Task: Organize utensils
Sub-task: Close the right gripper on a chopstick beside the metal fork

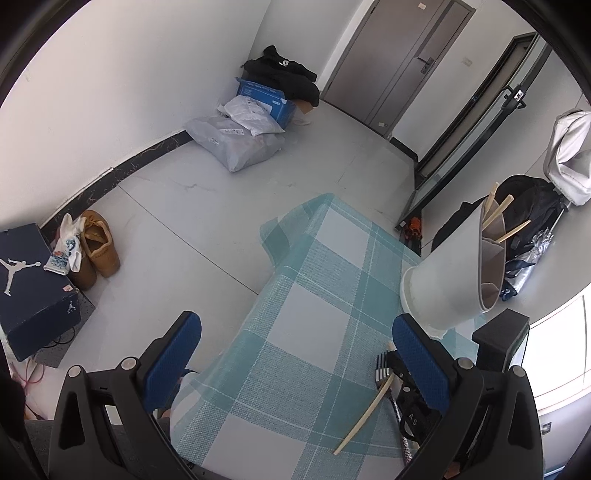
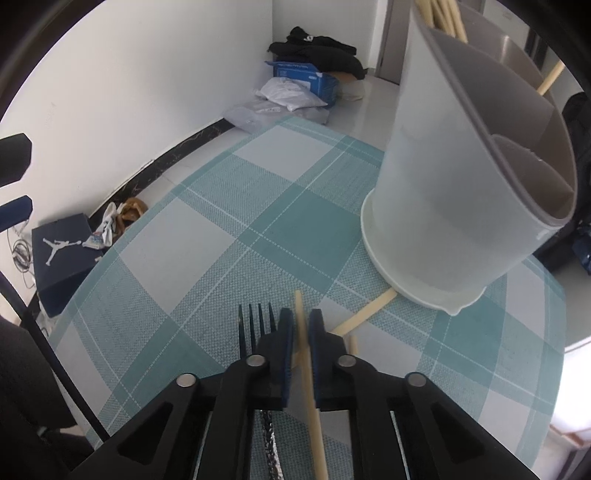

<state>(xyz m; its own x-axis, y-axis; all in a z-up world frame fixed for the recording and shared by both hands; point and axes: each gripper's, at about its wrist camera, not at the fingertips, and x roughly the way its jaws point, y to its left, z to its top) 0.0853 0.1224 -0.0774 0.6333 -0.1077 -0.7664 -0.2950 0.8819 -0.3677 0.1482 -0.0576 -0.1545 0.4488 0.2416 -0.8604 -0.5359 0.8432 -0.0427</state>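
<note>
The pale wooden chopstick [image 2: 304, 354] is lying between the two blue-padded fingers of the right gripper [image 2: 303, 332], its long axis running near to far along the fingers, far tip poking just past the pads. The jaws are standing narrowly apart around it; whether the pads are actually pressing the stick cannot be told, though the gap is nearly the stick's width.

Going left to right in the right wrist view: a dark metal fork [image 2: 256, 325] with a textured handle is lying on the teal-and-white checked tablecloth [image 2: 207, 236], just beside the left finger, tines pointing far. Then the held chopstick. To its right a second pale chopstick [image 2: 364, 314] is lying slantwise, its far end reaching the base of the holder, and the short end of a third stick [image 2: 353, 345] is showing by the right finger. Far right, the white plastic utensil holder with grey divided insert [image 2: 443, 184] is standing upright, several chopsticks [image 2: 443, 14] already rising from a far compartment.

The left gripper [image 1: 295, 354] is hanging wide open and empty over the near left table edge, well apart from the utensils; the right gripper is plainly nearer.

Judgement: the coming move is a lift far and right to the holder's rim. The fork lying alongside and the slanted stick are the likely snags.
</note>
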